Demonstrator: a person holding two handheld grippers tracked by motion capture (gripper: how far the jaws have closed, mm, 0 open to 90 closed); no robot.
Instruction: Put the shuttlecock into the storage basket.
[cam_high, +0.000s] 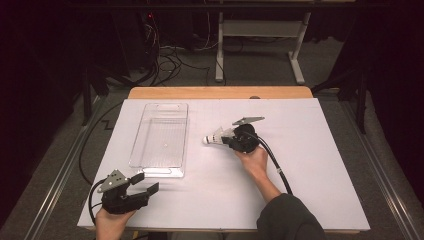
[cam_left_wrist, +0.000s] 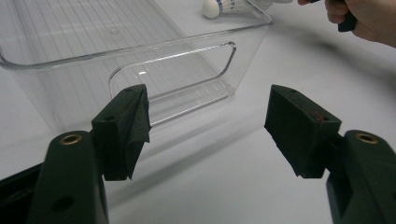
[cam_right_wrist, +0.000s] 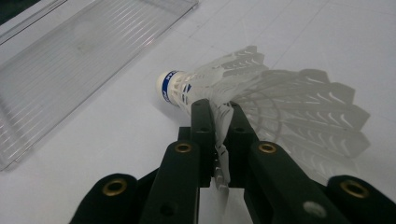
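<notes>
**Lift the birdie softly and bring it to the clear box**

The right gripper (cam_right_wrist: 219, 122) has its jaws pressed almost together, and they pinch the thin white feathers of the birdie (cam_right_wrist: 261, 100). The feathers stick out between the jaws and past them. The round white tip with the blue band is just beyond the jaws, pointing away toward the clear box (cam_right_wrist: 70, 60). In the high view the birdie (cam_high: 214, 137) sits low over the white counter (cam_high: 320, 165), just beside the long side of the box (cam_high: 161, 140).

The step now looks like picking the birdie up to put it in the box. To do it well, keep the squeeze light. Feathers bend and break if the jaws push too hard. Lift straight up first, so the tip does not drag on the counter. Then move it over the wall of the box, high enough that the tip does not bump the rim. The grip is only on a few feathers, so go slowly or the birdie could swing or slip out.

The left gripper (cam_left_wrist: 208, 126) has its jaws spread wide with nothing between them. The short end of the box, with its handle hole, stands just past those jaws. It could steady the box if it slides.
</notes>
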